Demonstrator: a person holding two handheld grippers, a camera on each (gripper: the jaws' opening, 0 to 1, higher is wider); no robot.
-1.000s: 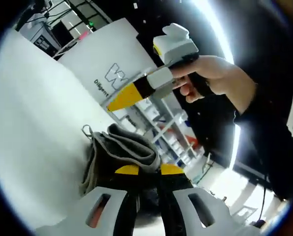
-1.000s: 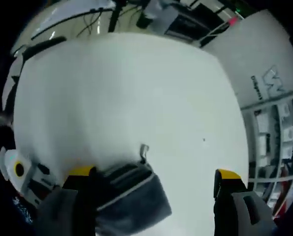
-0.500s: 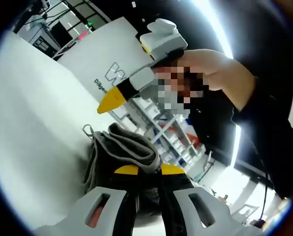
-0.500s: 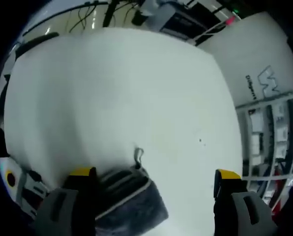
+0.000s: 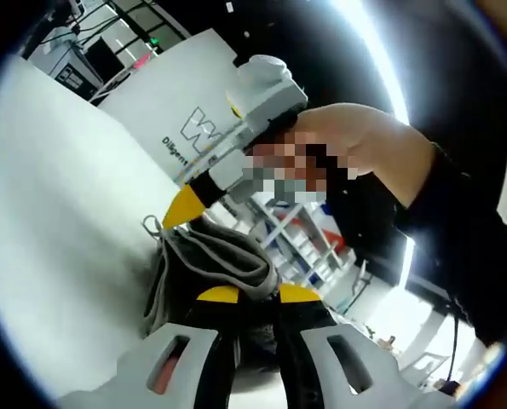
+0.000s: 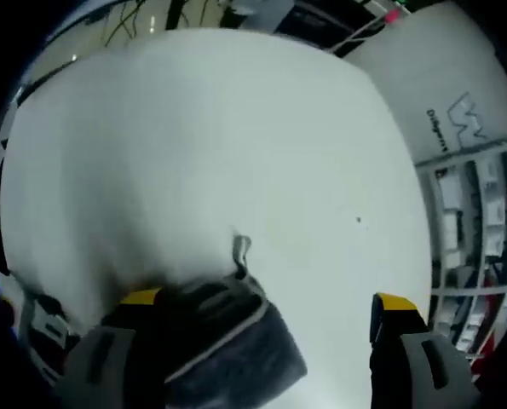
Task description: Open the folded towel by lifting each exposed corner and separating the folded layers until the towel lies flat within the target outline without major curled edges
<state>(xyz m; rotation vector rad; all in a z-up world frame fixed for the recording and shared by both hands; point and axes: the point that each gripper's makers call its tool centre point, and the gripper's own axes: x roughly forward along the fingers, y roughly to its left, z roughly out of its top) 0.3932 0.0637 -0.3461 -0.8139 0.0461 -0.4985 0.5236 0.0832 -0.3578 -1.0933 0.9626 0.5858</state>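
Towel (image 5: 206, 260) lies folded on the table (image 6: 236, 145), pinched by the left gripper (image 5: 257, 294) as anchor, while the right gripper (image 6: 266, 302), jaws spread, straddles its corner to lift a layer.

White table (image 6: 236, 145); folded grey towel (image 6: 227, 349) lies on it.

bright overhead glare, blurry, fisheye-warped edges

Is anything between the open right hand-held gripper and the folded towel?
Nothing visible. In the right gripper view the right hand-held gripper is open over the folded towel on the white table. The left hand-held gripper is shut on the towel.
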